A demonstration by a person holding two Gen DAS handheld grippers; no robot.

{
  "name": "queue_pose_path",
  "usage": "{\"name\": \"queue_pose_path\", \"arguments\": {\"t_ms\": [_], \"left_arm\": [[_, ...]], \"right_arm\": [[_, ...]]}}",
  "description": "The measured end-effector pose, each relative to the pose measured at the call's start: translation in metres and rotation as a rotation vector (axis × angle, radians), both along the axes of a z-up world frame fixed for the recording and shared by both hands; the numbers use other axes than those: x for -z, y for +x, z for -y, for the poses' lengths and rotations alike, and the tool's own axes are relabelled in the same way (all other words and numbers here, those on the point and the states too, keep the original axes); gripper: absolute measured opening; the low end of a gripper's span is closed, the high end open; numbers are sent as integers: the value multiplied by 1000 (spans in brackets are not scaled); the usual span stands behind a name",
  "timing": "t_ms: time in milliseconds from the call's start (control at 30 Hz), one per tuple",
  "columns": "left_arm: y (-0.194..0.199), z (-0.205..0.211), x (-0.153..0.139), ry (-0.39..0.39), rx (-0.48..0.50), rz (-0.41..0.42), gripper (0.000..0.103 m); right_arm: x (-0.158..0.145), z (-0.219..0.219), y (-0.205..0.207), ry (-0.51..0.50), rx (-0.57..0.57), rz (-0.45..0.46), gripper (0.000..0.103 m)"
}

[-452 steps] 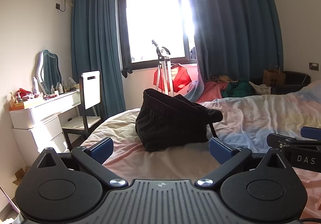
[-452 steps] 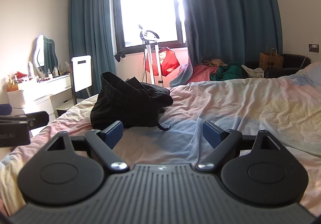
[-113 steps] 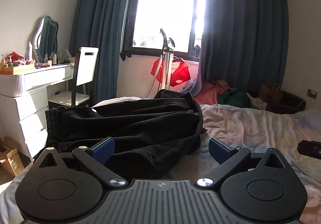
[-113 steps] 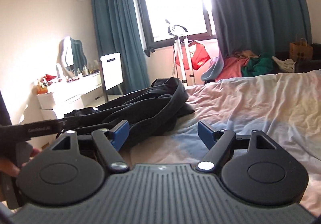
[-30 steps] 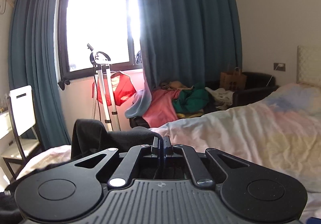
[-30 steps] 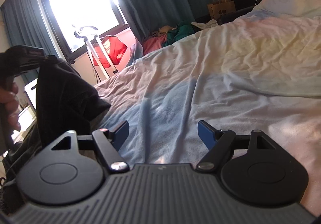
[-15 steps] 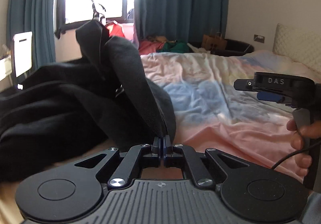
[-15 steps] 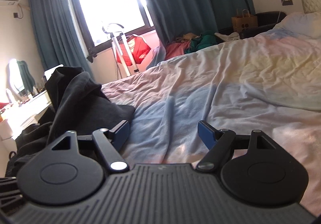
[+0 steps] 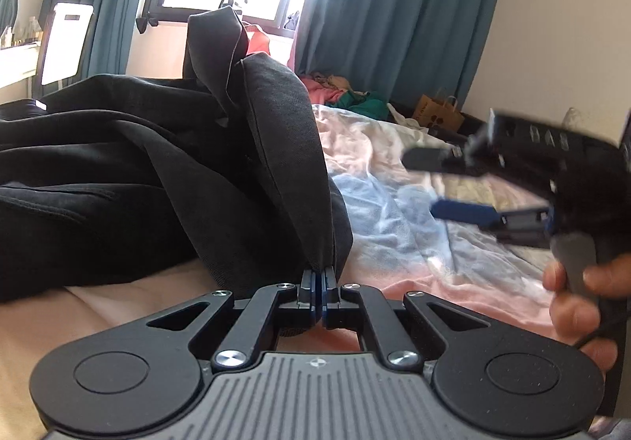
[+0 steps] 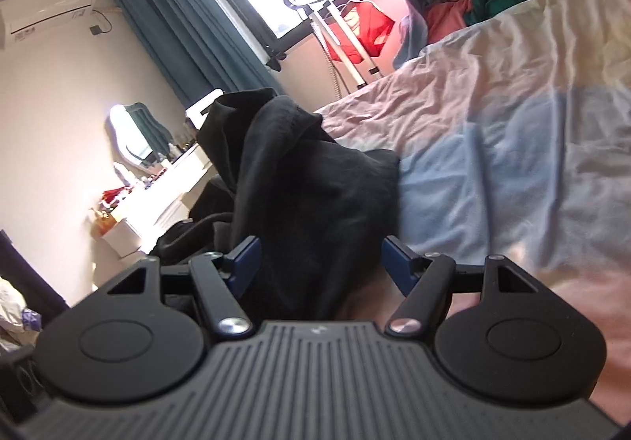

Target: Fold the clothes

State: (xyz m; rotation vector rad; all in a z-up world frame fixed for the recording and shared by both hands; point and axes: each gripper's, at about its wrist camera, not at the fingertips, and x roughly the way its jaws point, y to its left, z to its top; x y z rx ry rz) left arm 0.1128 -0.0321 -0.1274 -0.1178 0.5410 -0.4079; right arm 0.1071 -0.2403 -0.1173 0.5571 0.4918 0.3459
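A black garment (image 9: 130, 172) lies bunched on the left part of the pastel bed sheet (image 9: 394, 203). My left gripper (image 9: 317, 282) is shut on a fold of the garment's edge, which rises from the jaws. My right gripper (image 10: 318, 260) is open, tilted, with the dark cloth (image 10: 307, 195) lying between its blue pads. In the left wrist view the right gripper (image 9: 465, 183) is blurred at the right, held by a hand, beside the garment.
A white dresser with a mirror (image 10: 134, 132) and a white chair (image 9: 65, 41) stand left of the bed. A garment steamer stand with a red cloth (image 10: 355, 26) is below the window. A clothes pile (image 9: 347, 97) and a paper bag (image 9: 437, 114) lie by the curtains.
My right gripper has swung left and tilted, so the black garment now sits between its open pads. My left gripper stays shut on the fold and has moved little.
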Motion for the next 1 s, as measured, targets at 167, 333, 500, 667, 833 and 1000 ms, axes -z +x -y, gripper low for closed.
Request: {"name": "queue_pose_path", "arguments": {"t_ms": [167,333,500,667,833,1000], "left_arm": [[19,-2,19,-40,54,-53,3],[28,-7,28,-85,90,-90,3],[34,-11,32,-120,114,-98,3],[38,-15,30,-167,146,-100,3],[25,-12,18,-143,184,-36,2],[12,-9,7,-119,203,31,2]], "right_arm": [[-35,-34,106,-58,-19,17,71],[-42,-62,222,-57,8,-91,57],[-32,-93,291,-117,-71,-208,50],[-35,-95,284,-277,33,-193,8],[-49,-26,235,-237,260,-88,7],[-44,77,154,-164,508,-99,7]]}}
